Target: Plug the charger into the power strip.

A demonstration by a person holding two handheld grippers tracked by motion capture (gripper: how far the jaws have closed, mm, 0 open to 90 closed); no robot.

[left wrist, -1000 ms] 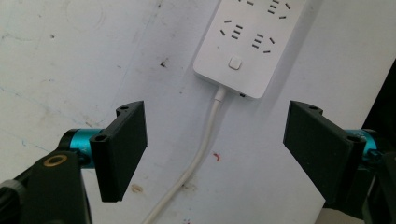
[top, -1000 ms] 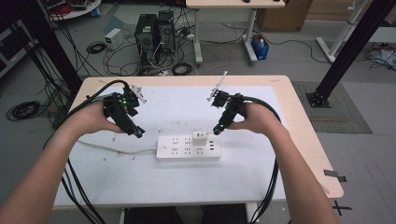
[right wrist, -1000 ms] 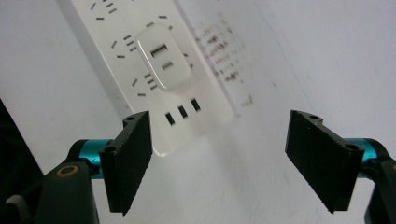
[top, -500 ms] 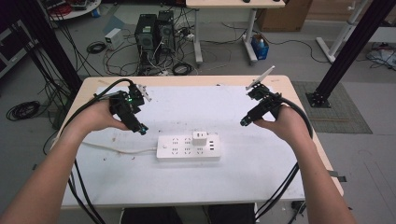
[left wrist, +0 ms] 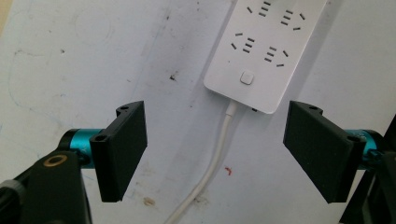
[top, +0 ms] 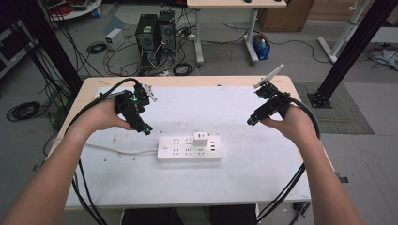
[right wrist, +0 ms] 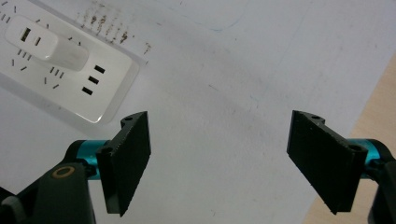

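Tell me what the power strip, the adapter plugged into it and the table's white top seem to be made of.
Power strip: likely hard white plastic, smooth with a slight sheen and moulded rounded corners. Adapter: apparently the same glossy white plastic, with soft highlights on its edges. Table's white top: a matte white sheet or mat, scuffed and stained, laid over pale wood-look board at the rim; the exact material is unclear.

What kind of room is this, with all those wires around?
Probably a lab or workshop for recording hand tasks. Computer towers and loose cables sit on the floor behind a table, where a power strip lies between two hand-held grippers.
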